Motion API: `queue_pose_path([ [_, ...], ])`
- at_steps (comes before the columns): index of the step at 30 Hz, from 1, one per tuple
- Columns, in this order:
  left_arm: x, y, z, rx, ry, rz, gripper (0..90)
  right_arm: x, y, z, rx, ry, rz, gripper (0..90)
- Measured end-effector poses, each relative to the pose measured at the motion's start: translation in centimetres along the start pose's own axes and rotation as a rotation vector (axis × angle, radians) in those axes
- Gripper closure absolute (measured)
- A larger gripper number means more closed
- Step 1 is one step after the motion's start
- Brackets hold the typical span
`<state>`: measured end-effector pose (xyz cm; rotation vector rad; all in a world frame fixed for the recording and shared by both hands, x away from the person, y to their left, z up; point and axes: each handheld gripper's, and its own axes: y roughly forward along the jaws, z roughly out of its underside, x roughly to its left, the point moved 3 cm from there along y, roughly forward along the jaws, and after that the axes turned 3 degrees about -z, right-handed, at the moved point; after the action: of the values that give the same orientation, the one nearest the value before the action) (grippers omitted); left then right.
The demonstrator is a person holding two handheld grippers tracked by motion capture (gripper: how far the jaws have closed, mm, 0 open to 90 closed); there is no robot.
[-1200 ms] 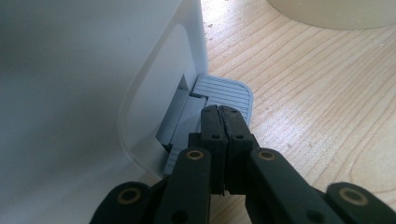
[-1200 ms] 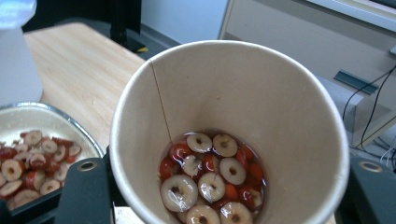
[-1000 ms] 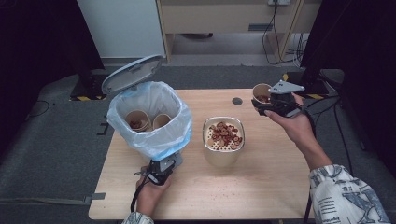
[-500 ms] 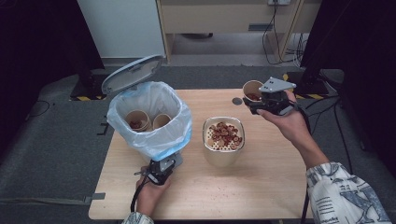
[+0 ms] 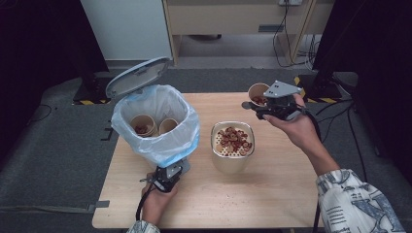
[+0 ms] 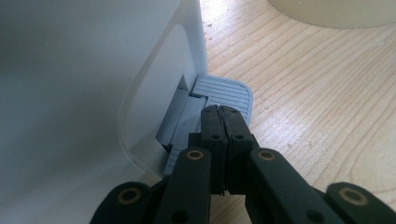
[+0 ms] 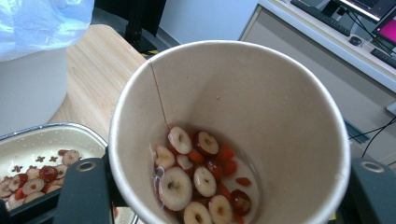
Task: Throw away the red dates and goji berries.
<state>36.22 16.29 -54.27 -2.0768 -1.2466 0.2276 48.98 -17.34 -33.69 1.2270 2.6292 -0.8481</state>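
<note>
A white pedal bin (image 5: pixel 154 138) lined with a pale blue bag stands at the table's left, its grey lid (image 5: pixel 138 76) up, with two paper cups (image 5: pixel 145 125) inside. My left gripper (image 5: pixel 167 175) is shut, and its tips (image 6: pixel 223 114) rest on the grey pedal (image 6: pixel 229 91) at the foot of the bin. My right gripper (image 5: pixel 259 103) is shut on a paper cup (image 5: pixel 257 91), held above the far right of the table. That cup (image 7: pixel 261 93) holds sliced red fruit (image 7: pixel 196 175) in a little liquid. A cream bowl (image 5: pixel 232 164) of the same slices sits mid-table.
The wooden table (image 5: pixel 291 194) has bare room at its front right. The bowl's rim (image 7: pixel 46 133) and the bin's wall (image 7: pixel 28 88) lie to the left beyond the cup. Cabinets and cables stand behind the table.
My right gripper has carried the cup a little left and up, nearer the bowl. The left gripper has stayed on the pedal and the lid has stayed up.
</note>
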Motion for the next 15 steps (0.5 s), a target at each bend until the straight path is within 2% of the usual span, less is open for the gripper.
queue_pose_path([
  [3,0.0,0.0,0.0,0.0,0.001,0.001,88.1,0.1,0.1,-0.1,0.001,-0.002,0.005,32.0],
  [7,0.0,0.0,0.0,0.001,0.001,0.0,88.1,0.6,0.1,-0.3,0.0,-0.036,-0.008,32.0],
  [11,0.0,0.0,0.0,0.001,0.0,0.0,88.1,0.6,0.1,-0.4,0.013,-0.055,0.017,31.9],
  [15,0.0,0.0,0.0,0.001,-0.007,-0.005,88.1,1.3,0.1,-0.7,0.019,-0.107,0.008,31.9],
])
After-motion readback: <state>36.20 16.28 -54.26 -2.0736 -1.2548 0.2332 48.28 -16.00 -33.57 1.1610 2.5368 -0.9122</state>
